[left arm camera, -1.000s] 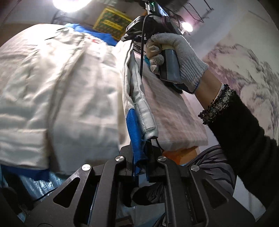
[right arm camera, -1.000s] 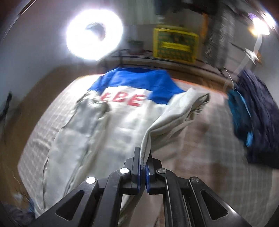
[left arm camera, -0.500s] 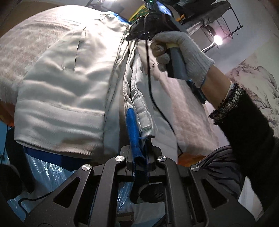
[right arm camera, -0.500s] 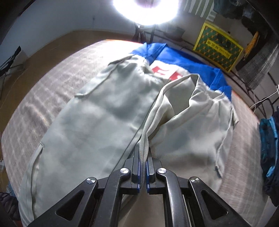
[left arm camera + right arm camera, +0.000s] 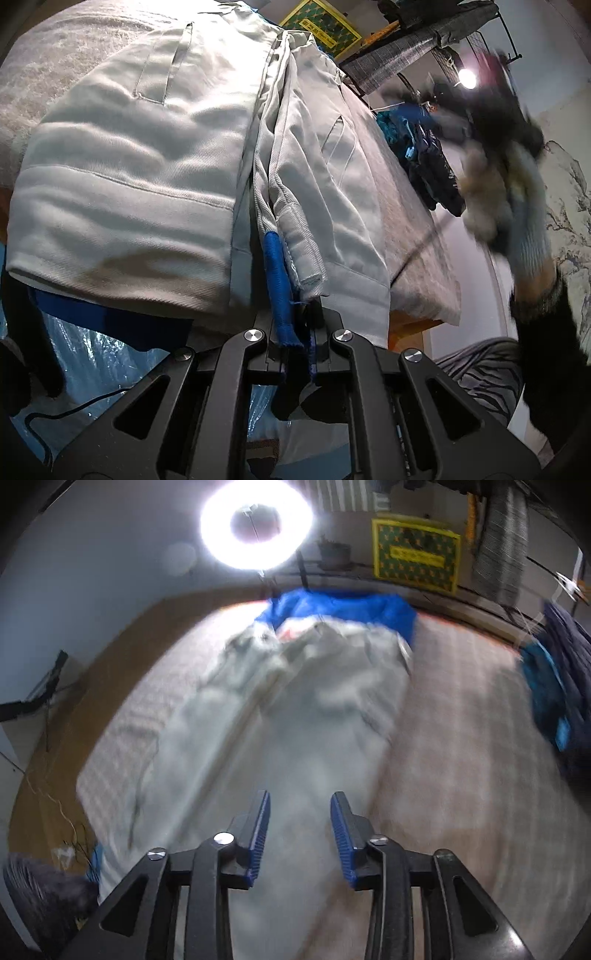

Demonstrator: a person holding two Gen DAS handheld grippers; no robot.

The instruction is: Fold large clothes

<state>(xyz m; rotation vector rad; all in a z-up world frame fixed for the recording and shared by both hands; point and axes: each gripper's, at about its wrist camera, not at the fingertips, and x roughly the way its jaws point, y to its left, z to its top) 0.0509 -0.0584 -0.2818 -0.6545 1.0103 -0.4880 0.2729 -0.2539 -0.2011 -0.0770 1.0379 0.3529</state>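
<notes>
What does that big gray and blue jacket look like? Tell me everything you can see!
The jacket is big, made of light gray woven cloth with a bright blue top part and a bit of red print. It lies spread on the checked bedspread, front flaps folded in to meet along the middle, with slanted pockets and a wide hem band. Its hem hangs over the near edge. The left gripper is shut on the blue-edged hem. The right gripper has just opened, with nothing between its jaws.
</notes>
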